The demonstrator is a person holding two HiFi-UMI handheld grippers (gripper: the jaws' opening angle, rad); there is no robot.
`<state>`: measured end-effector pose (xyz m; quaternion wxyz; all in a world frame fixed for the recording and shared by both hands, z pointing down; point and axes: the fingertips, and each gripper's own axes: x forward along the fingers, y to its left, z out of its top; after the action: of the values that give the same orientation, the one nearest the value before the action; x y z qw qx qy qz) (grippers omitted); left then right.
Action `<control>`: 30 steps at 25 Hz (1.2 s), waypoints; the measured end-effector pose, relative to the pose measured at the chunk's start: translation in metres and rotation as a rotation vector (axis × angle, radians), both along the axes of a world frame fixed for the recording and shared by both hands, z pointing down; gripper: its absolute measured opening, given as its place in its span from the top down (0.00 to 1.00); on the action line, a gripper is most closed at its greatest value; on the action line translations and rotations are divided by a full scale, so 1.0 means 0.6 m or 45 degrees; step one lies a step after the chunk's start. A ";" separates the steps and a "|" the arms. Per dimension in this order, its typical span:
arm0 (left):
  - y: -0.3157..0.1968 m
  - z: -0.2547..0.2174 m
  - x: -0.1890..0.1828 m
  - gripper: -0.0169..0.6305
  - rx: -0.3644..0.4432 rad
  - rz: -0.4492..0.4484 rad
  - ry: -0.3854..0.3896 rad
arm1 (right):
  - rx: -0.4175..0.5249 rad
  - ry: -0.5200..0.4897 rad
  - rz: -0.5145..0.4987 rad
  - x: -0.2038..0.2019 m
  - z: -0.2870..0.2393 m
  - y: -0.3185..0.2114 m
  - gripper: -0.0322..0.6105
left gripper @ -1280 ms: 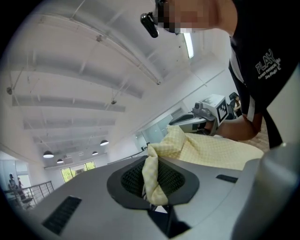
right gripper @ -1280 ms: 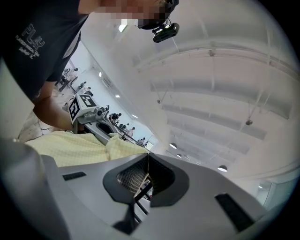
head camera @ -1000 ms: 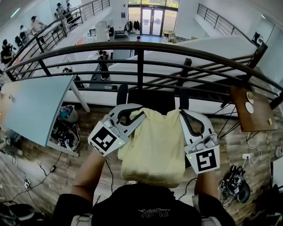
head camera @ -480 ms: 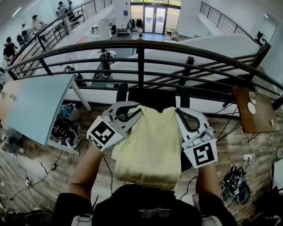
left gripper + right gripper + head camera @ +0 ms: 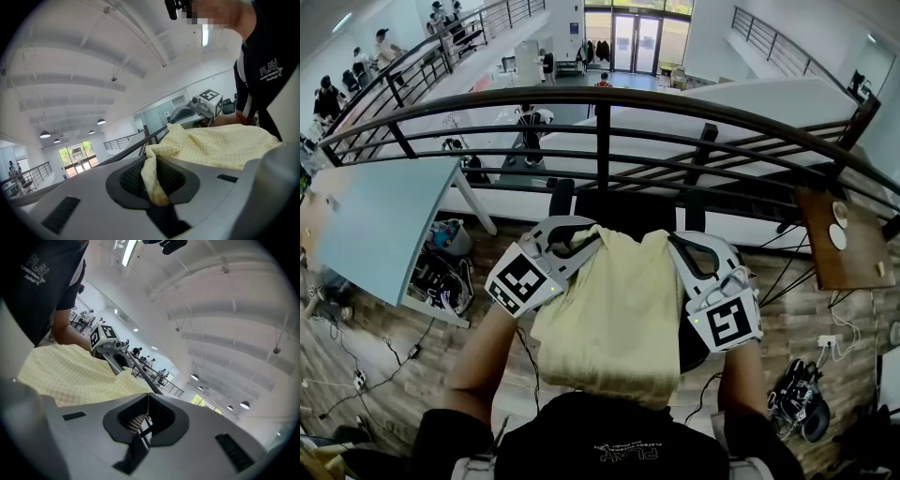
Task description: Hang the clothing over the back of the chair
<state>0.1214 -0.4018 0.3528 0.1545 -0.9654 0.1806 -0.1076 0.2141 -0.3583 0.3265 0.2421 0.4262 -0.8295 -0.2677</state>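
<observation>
Right claw (image 5: pixel 677 246) pinching clothing (image 5: pixel 614 309), lengthwise toward person (image 5: pixel 609 441)

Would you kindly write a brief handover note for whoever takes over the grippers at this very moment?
Left gripper: pinching a fold of the yellow checked garment; jaws have just been opening slightly, cloth between them.
Right gripper: shut on the garment's opposite side.
Garment: spread between both grippers, near the black chair back.
Done: garment raised to the chair.
Left: drape it over the chair back, then release.
</observation>
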 end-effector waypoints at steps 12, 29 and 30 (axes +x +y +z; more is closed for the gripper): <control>-0.025 0.044 -0.007 0.85 -0.145 -0.028 -0.027 | -0.103 0.012 -0.042 -0.014 0.050 -0.022 0.92; -0.047 0.099 0.004 0.78 -0.212 0.015 -0.127 | -0.229 -0.031 -0.060 -0.008 0.105 -0.051 0.91; -0.048 0.100 0.003 0.78 -0.220 0.017 -0.130 | -0.238 -0.038 -0.065 -0.008 0.106 -0.052 0.91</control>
<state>0.1233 -0.4307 0.4129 0.0805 -0.9696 0.1560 -0.1706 0.2092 -0.3896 0.3904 0.2617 0.3843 -0.8650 -0.1887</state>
